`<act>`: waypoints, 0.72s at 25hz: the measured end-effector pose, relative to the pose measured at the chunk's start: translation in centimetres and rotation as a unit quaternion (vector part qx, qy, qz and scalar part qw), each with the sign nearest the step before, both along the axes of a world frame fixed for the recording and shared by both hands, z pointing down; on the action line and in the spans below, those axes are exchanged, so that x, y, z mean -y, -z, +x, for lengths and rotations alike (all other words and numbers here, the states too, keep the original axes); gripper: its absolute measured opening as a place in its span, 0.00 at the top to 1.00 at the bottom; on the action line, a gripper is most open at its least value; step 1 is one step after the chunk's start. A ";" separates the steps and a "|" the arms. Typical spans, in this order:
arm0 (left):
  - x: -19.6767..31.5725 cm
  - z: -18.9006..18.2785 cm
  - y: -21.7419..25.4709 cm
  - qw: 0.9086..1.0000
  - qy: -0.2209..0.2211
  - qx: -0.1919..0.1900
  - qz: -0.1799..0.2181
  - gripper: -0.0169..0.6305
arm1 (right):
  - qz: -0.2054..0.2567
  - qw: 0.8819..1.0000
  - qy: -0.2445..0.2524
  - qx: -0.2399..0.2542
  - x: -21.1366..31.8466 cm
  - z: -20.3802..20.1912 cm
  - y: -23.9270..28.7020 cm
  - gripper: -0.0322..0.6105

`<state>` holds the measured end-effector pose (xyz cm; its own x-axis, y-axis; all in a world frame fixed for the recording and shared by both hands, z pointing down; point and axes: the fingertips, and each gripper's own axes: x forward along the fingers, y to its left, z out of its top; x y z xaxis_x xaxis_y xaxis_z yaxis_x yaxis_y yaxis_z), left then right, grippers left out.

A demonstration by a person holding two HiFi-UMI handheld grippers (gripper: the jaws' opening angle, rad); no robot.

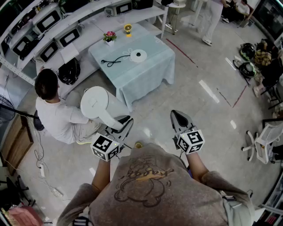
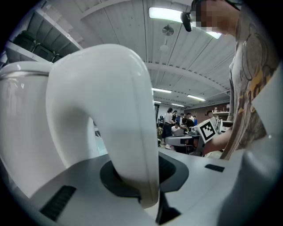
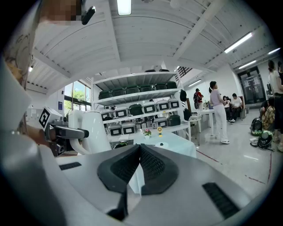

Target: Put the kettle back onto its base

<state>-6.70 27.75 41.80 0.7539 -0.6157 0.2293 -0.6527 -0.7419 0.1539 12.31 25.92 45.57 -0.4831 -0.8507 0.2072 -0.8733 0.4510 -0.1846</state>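
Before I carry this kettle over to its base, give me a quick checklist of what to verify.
1. Grip: the left gripper has its jaws clamped on the kettle by its handle: ok.
2. Top of the base bare: ok.
3. The cord off the base's top: ok, it trails sideways.
4. Kettle above the base: not ok, it hangs short of the table.
5. Way clear: not ok, a seated person is close beside the kettle.
6. Spare right gripper: ok, jaws shut, empty.

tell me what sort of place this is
Probably a lab or test workshop, not a home: metal shelving with rows of boxy appliances, a cloth-covered table on open floor, an office chair nearby.
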 end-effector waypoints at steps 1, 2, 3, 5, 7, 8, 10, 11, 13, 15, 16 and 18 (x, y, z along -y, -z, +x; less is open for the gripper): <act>-0.2 -0.1 -0.1 1.000 0.000 0.001 -0.001 0.86 | -0.002 1.000 0.002 0.000 -0.2 -0.1 -0.1 0.95; -0.3 -0.1 -0.2 1.000 0.001 0.001 -0.002 0.86 | -0.004 1.000 0.003 0.000 -0.3 -0.2 -0.2 0.95; -0.4 -0.2 -0.3 1.000 0.000 0.001 -0.003 0.86 | -0.005 1.000 0.004 -0.001 -0.4 -0.3 -0.3 0.95; -0.4 -0.3 -0.4 1.000 -0.003 0.000 -0.004 0.86 | -0.007 1.000 0.005 -0.002 -0.5 -0.6 -0.6 0.95; -0.3 -0.6 -0.6 1.000 -0.007 0.001 -0.005 0.86 | -0.007 1.000 0.002 -0.002 -0.4 -1.1 -0.7 0.95; -0.2 -0.7 -0.7 1.000 -0.010 0.001 -0.005 0.86 | -0.008 1.000 0.000 0.000 -0.4 -1.4 -0.8 0.95; -0.1 -1.0 -0.8 1.000 -0.017 0.001 -0.005 0.86 | -0.012 1.000 -0.005 0.006 -0.3 -1.9 -1.0 0.95; 0.0 -1.2 -0.9 1.000 -0.021 0.001 -0.005 0.86 | -0.014 1.000 -0.008 0.006 -0.3 -2.2 -1.3 0.95; 0.2 -1.5 -1.1 1.000 -0.030 0.001 -0.004 0.86 | -0.018 1.000 -0.012 0.004 -0.3 -2.7 -1.8 0.95; 0.5 -1.9 -1.3 0.999 -0.035 0.003 -0.002 0.86 | -0.020 1.000 -0.015 0.004 -0.2 -3.2 -2.1 0.95; 0.7 -2.0 -1.4 0.999 -0.036 0.003 0.000 0.86 | -0.021 1.000 -0.016 0.005 -0.1 -3.3 -2.2 0.95; 1.4 -2.2 -1.6 0.999 -0.036 0.002 0.001 0.86 | -0.020 1.000 -0.018 0.005 0.5 -3.4 -2.4 0.95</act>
